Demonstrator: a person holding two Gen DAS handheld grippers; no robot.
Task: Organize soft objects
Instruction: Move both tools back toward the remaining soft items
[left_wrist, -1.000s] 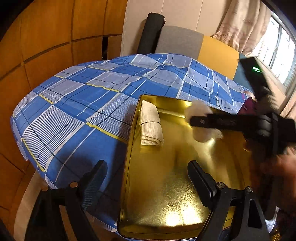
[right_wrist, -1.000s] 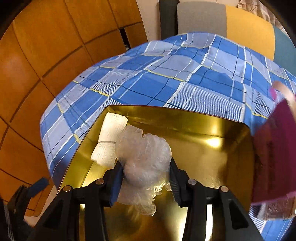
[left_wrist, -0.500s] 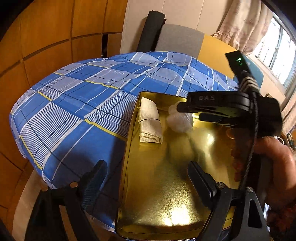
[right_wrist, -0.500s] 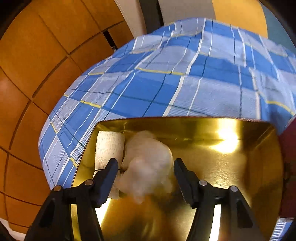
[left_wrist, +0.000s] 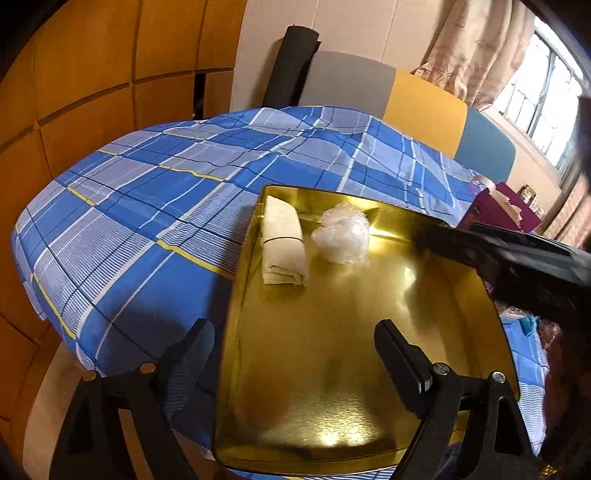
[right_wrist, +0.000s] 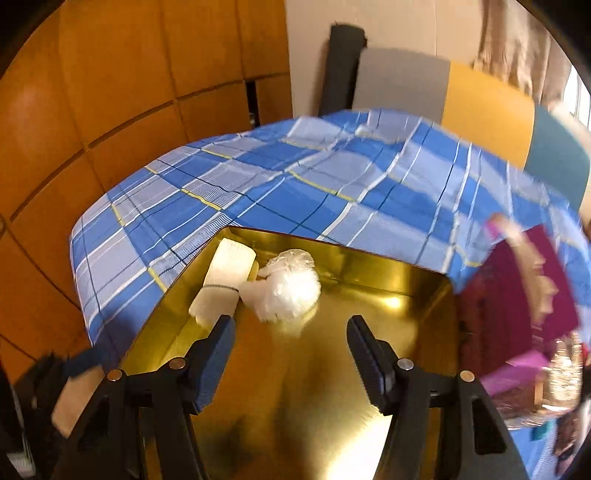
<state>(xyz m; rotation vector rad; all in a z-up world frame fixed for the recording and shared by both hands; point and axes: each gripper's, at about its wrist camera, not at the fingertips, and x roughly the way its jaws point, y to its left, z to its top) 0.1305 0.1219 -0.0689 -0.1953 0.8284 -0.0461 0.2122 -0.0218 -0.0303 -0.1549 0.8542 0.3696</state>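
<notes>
A gold metal tray (left_wrist: 332, 369) lies on the blue plaid tablecloth (left_wrist: 155, 206). At its far left corner lies a rolled cream cloth (left_wrist: 284, 245), and a crumpled ball of clear plastic (left_wrist: 341, 236) rests beside it on the right. My left gripper (left_wrist: 291, 328) hovers open over the tray's near end, holding nothing. In the right wrist view my right gripper (right_wrist: 290, 325) stands open just short of the plastic ball (right_wrist: 291, 291) and the cloth roll (right_wrist: 225, 280), with nothing between its pads. One of its black fingers (left_wrist: 461, 247) crosses the tray's right side.
A maroon box (right_wrist: 524, 288) and small cluttered items (right_wrist: 561, 376) sit right of the tray (right_wrist: 332, 406). Behind the table stand a grey chair (left_wrist: 347, 85) and a yellow one (left_wrist: 424, 99). Wood panelling (left_wrist: 74, 74) fills the left; a window (left_wrist: 546, 88) is at right.
My right gripper opened and let go of the plastic ball, then drew back and up. The ball now lies in the tray beside the cloth roll. The left gripper kept still.
</notes>
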